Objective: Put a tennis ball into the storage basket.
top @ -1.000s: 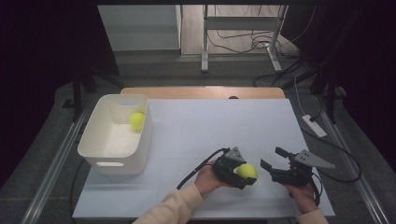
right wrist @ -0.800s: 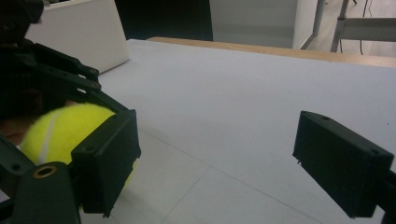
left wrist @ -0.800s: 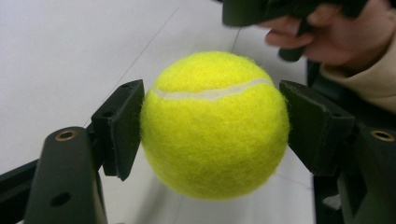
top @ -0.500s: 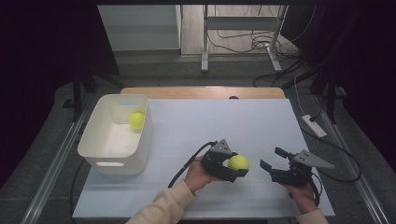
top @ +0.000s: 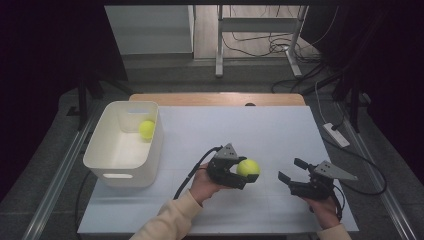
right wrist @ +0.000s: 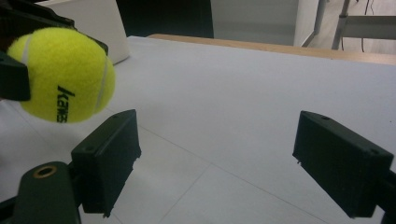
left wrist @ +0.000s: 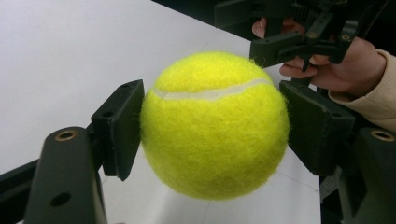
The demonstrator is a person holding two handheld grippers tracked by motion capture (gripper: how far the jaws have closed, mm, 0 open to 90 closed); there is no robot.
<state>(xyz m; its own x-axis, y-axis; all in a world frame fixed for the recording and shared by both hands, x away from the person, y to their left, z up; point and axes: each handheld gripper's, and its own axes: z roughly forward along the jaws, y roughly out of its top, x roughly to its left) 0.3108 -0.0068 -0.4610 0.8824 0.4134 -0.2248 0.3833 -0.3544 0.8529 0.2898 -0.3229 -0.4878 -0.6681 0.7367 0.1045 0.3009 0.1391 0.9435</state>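
Table (top: 235, 127) covered with a white sheet, wooden edge bare along the far side; white bin (top: 122, 145) stands directly on it, well off beyond the left gripper's (top: 243, 172) jaws, near the sheet's edge.

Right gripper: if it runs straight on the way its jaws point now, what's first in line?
Probably nothing close: the right gripper stands open, with bare white table between its jaws. The tennis ball, held in the left gripper, sits left of that line. Depth is unclear.
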